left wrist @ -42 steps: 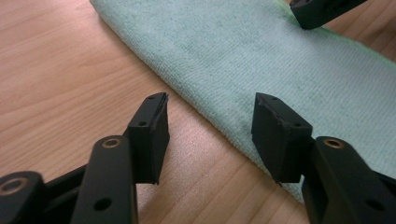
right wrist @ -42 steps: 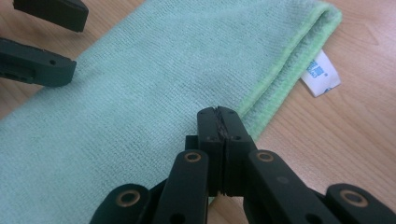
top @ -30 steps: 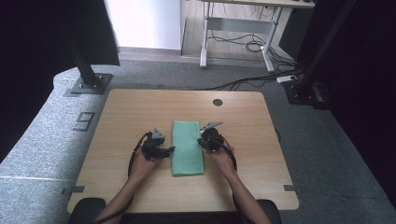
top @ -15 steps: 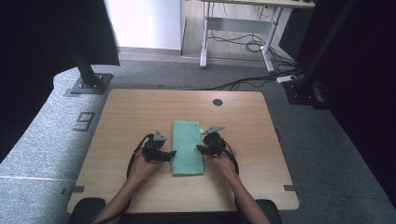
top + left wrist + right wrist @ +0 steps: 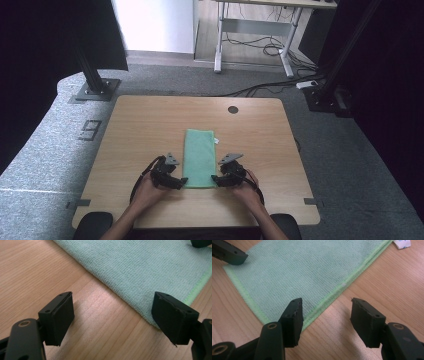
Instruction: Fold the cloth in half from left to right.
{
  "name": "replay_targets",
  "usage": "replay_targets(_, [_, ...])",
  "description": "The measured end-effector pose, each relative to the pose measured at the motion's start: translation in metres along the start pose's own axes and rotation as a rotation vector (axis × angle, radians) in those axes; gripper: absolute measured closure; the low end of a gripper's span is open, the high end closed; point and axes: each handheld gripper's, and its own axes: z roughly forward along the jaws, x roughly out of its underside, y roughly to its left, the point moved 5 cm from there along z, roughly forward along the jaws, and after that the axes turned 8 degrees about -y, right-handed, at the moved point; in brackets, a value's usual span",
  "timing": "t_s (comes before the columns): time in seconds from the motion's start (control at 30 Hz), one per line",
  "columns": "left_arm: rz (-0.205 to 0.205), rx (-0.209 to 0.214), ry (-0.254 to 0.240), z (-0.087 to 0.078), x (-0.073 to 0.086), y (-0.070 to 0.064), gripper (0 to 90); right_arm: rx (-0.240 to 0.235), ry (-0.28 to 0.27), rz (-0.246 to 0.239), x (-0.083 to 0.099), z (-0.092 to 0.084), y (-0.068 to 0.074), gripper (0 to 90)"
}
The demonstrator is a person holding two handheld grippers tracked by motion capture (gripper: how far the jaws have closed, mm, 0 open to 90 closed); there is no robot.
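Left tongs [image 5: 181,181]: released, jaws just been opening, nothing between them; one jaw over bare wood, the other over the cloth's edge.
Right tongs [image 5: 215,179]: released, jaws just been opening, straddling the cloth's stitched side edge without pressing it.
Folded green cloth [image 5: 199,158]: flat between both tongs, its near corners at their tips.
Risk, layers: a shallow pinch may catch just the top ply, so the fold peels open.
Risk, table [image 5: 145,125]: tips scraping wood could drag the cloth askew.
Label [image 5: 402,243]: beyond the right tongs, at the far corner.

white tag [image 5: 402,243] cut off at top edge of right gripper view (print unreadable); green cloth [image 5: 140,270] runs past the left gripper view's frame.
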Motion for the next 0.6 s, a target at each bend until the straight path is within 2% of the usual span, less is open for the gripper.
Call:
replay_targets(0.17, [0.014, 0.008, -0.028, -0.007, -0.002, 0.0, 17.9, 0.007, -0.005, -0.007, -0.001, -0.001, 0.0, 42.3])
replay_targets(0.23, [-0.004, 0.022, -0.049, -0.015, -0.001, 0.004, 17.7, 0.007, -0.022, 0.004, 0.0, -0.006, -0.002, 40.3])
replay_targets(0.3, [-0.022, 0.026, -0.049, -0.02, 0.005, 0.009, 16.7, 0.015, -0.041, 0.015, 0.003, -0.014, -0.006, 38.0])
replay_targets(0.4, [-0.032, -0.002, -0.023, -0.023, 0.02, 0.018, 14.8, 0.037, -0.04, 0.022, 0.013, -0.025, -0.014, 32.9])
replay_targets(0.43, [-0.032, -0.002, -0.023, -0.023, 0.02, 0.018, 14.7, 0.037, -0.04, 0.022, 0.013, -0.025, -0.014, 32.9])
replay_targets(0.47, [-0.033, -0.014, -0.026, -0.024, 0.024, 0.022, 14.5, 0.034, -0.036, 0.031, 0.022, -0.029, -0.019, 27.5])
replay_targets(0.53, [-0.039, -0.031, -0.037, -0.026, 0.027, 0.025, 14.3, 0.039, -0.037, 0.037, 0.028, -0.03, -0.022, 21.7])
replay_targets(0.6, [-0.027, -0.052, -0.05, -0.025, 0.028, 0.026, 14.1, 0.055, -0.038, 0.043, 0.033, -0.029, -0.024, 17.7])
